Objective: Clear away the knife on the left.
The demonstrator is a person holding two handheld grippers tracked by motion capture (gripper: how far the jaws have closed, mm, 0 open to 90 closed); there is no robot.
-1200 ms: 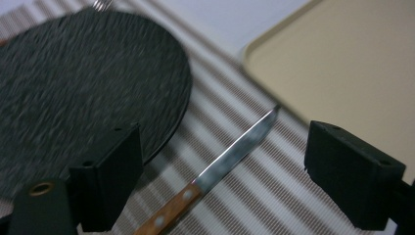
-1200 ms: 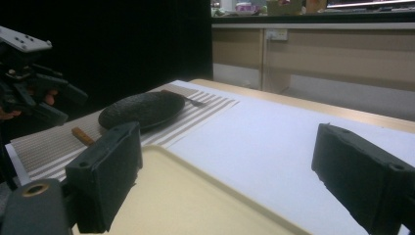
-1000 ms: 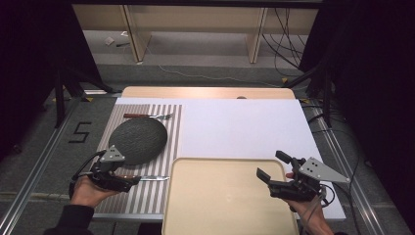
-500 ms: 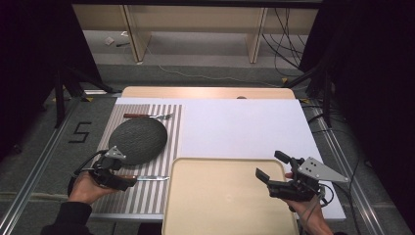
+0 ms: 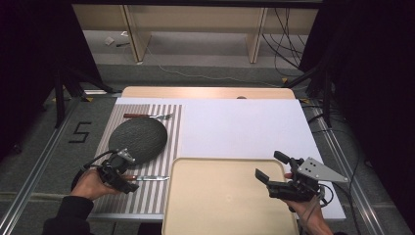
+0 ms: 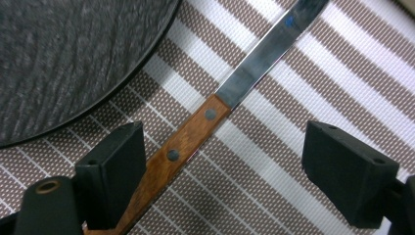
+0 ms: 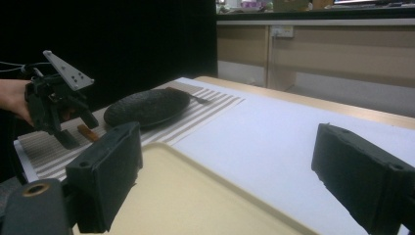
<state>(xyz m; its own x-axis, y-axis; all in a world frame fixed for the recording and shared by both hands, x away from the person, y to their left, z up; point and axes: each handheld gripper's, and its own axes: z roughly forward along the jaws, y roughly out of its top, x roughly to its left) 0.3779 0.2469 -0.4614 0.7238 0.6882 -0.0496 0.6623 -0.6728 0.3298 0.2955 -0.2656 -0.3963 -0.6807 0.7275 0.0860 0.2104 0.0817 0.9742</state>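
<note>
A knife [image 6: 195,132] with a wooden, riveted handle lies on the striped placemat [image 5: 161,127], its blade [image 5: 152,178] pointing at the tray. My left gripper [image 5: 128,180] is low over the handle. Its jaws are open on either side of the handle, which runs close beside the left jaw in the left gripper view [image 6: 230,161]. Just beyond it sits a dark grey plate [image 5: 138,139] [image 6: 73,58]. My right gripper [image 5: 269,165] hovers open over the right side of the beige tray [image 5: 220,200] with nothing between its jaws [image 7: 235,171].
A fork [image 5: 149,116] lies at the placemat's far end, behind the plate [image 7: 147,107]. A white sheet [image 5: 244,127] covers the table to the right of the placemat. The tray [image 7: 195,196] fills the near middle. Dark curtains and stands flank the table.
My left gripper has shifted slightly right and lower, closer around the knife handle. The right gripper has barely moved.
</note>
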